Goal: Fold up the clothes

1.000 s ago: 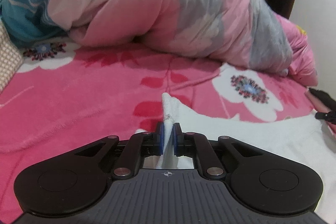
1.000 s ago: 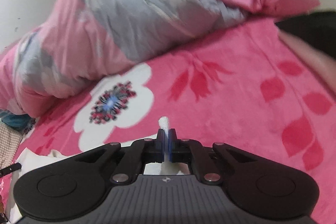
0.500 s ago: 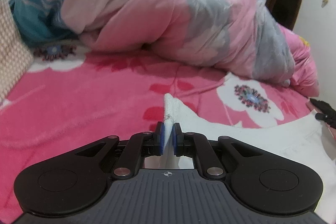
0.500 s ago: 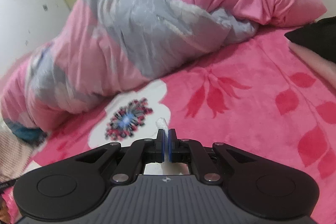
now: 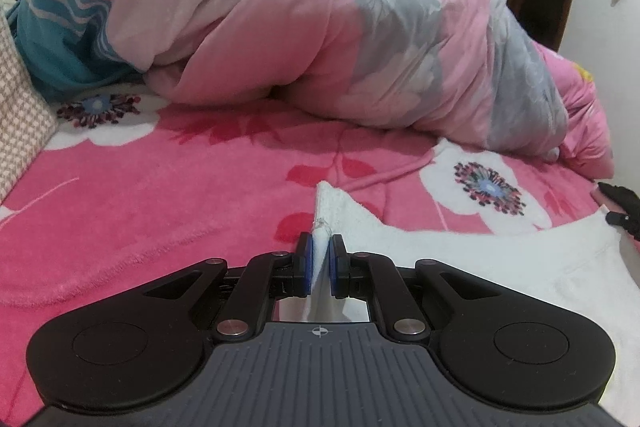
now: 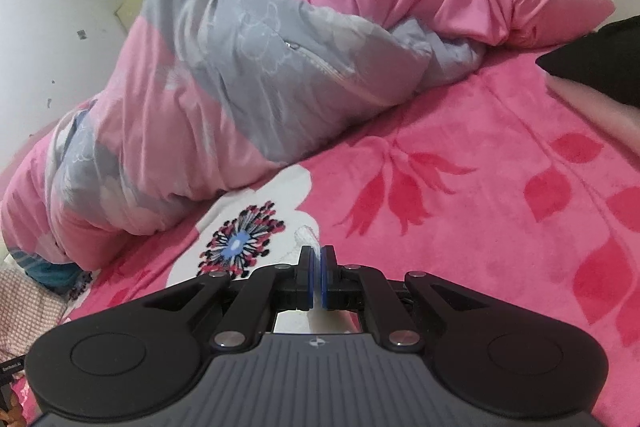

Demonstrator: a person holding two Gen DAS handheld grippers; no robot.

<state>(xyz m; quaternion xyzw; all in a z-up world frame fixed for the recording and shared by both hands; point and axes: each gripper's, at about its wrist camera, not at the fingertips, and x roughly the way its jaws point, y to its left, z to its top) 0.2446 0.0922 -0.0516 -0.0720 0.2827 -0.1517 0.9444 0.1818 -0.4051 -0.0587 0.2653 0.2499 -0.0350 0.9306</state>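
My left gripper (image 5: 320, 263) pinched tight on one corner of the white garment (image 5: 460, 251); my right gripper (image 6: 318, 267) clamped on another corner; cloth stretched between them above the pink floral blanket (image 5: 180, 195), its long axis running claw to claw; quilt (image 5: 340, 39) beyond.

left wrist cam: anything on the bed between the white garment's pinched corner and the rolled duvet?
Nothing: only bare pink floral blanket lies between the white garment and the duvet, in the left wrist view.
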